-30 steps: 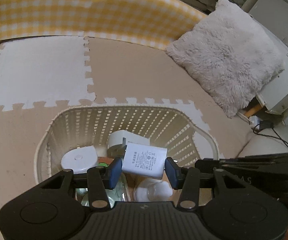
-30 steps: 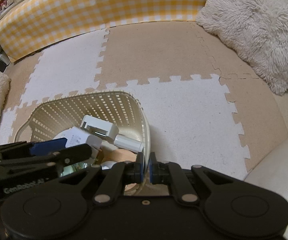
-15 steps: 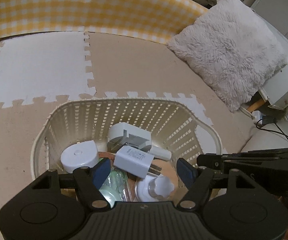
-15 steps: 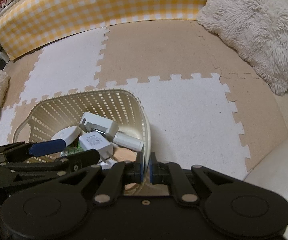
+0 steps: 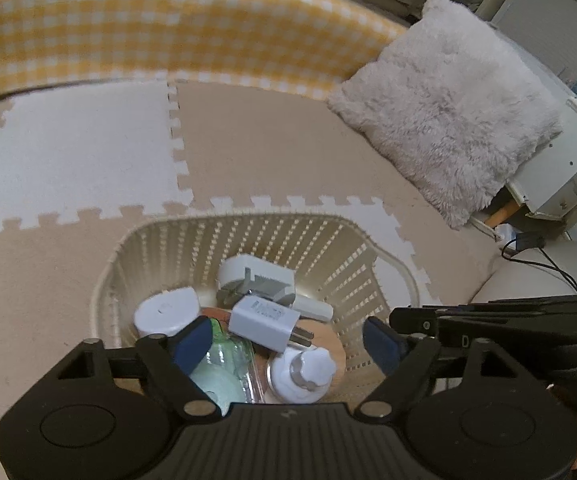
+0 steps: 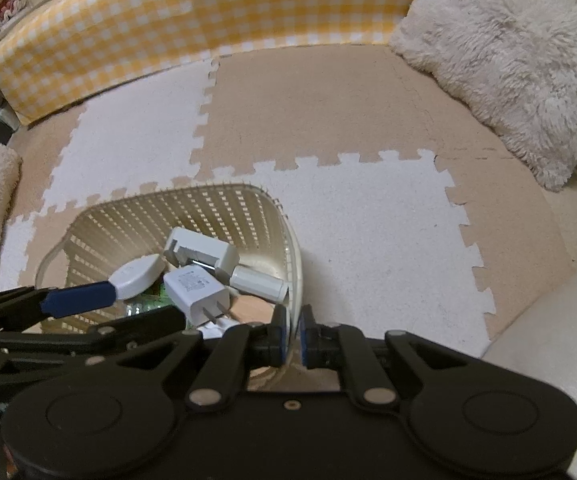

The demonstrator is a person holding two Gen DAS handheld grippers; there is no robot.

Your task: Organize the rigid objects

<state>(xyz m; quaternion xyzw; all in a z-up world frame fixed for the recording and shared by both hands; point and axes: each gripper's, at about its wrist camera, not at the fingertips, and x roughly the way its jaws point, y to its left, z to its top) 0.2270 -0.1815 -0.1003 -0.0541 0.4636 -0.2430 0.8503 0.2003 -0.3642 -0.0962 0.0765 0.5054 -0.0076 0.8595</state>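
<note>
A cream slatted basket [image 5: 248,216] [image 6: 216,192] stands on the foam mat. Inside lie a small white charger [image 5: 262,320] [image 6: 194,286] with its prongs showing, a larger white adapter [image 5: 256,276], a round white disc [image 5: 166,312], a white pump bottle [image 5: 304,372], a white cylinder [image 6: 258,284] and a green glass piece [image 5: 220,372]. My left gripper [image 5: 288,340] hovers over the basket, jaws opening, nothing pressed between the blue pads; the charger rests below them. My right gripper [image 6: 294,332] pinches the basket's right rim, its jaws just starting to open.
A furry grey pillow [image 5: 444,120] [image 6: 520,60] lies at the right. A yellow checked cushion wall [image 5: 148,28] bounds the far side. White and beige puzzle mats [image 6: 368,220] cover the floor. A white cabinet [image 5: 560,184] and a black cable [image 5: 528,248] are far right.
My left gripper held the small charger a second ago; its jaws have spread and the charger has dropped into the basket onto the other items. The right gripper kept its place on the rim.
</note>
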